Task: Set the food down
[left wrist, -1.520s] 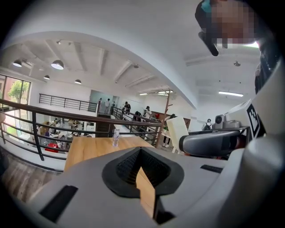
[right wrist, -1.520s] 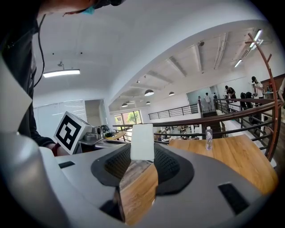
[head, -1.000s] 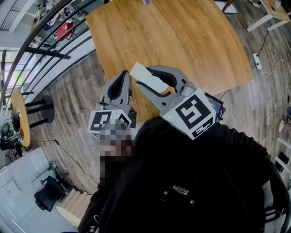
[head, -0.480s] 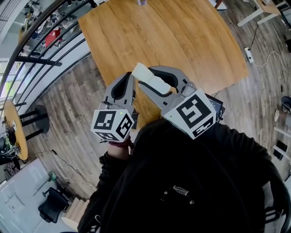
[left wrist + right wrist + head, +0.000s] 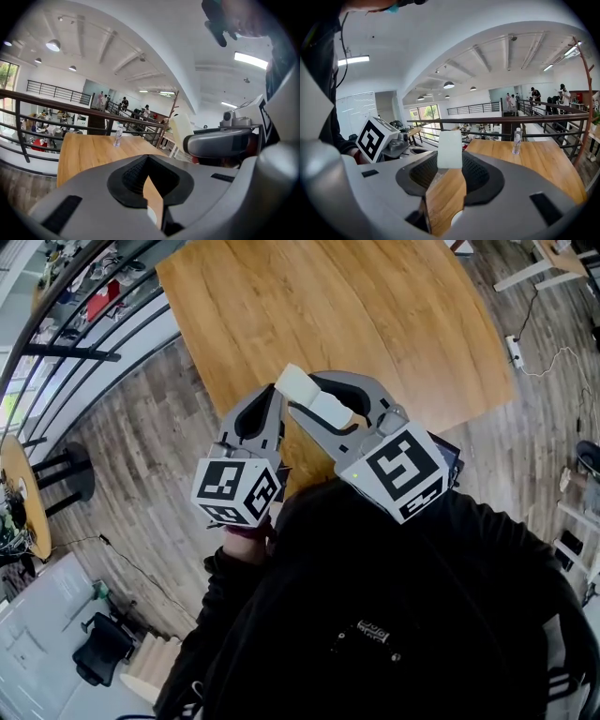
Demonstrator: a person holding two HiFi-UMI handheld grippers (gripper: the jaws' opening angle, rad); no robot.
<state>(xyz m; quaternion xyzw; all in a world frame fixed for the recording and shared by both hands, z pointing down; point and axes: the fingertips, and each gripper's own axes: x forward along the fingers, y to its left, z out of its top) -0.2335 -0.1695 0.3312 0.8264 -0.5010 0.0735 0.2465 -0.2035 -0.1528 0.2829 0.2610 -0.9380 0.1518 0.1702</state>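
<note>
The food (image 5: 319,404) is a pale cream block, held up in the air over the near edge of the wooden table (image 5: 375,315). My right gripper (image 5: 303,395) is shut on it; in the right gripper view the block (image 5: 450,147) stands upright at the tips of that gripper (image 5: 450,161). My left gripper (image 5: 266,399) hangs close beside it on the left, shut and holding nothing. In the left gripper view its tips (image 5: 147,158) meet, and the food (image 5: 180,131) shows at the right in the right gripper (image 5: 220,143).
A clear plastic bottle (image 5: 516,141) stands at the table's far end. A black railing (image 5: 84,324) runs along the left. On the wooden floor are a small round table (image 5: 23,493), an office chair (image 5: 98,652) and a power strip with cable (image 5: 511,351).
Both grippers keep almost the same pose, drifting slightly up in the view. The food stays gripped in the right one. The table has slid a little toward the top of the view.
</note>
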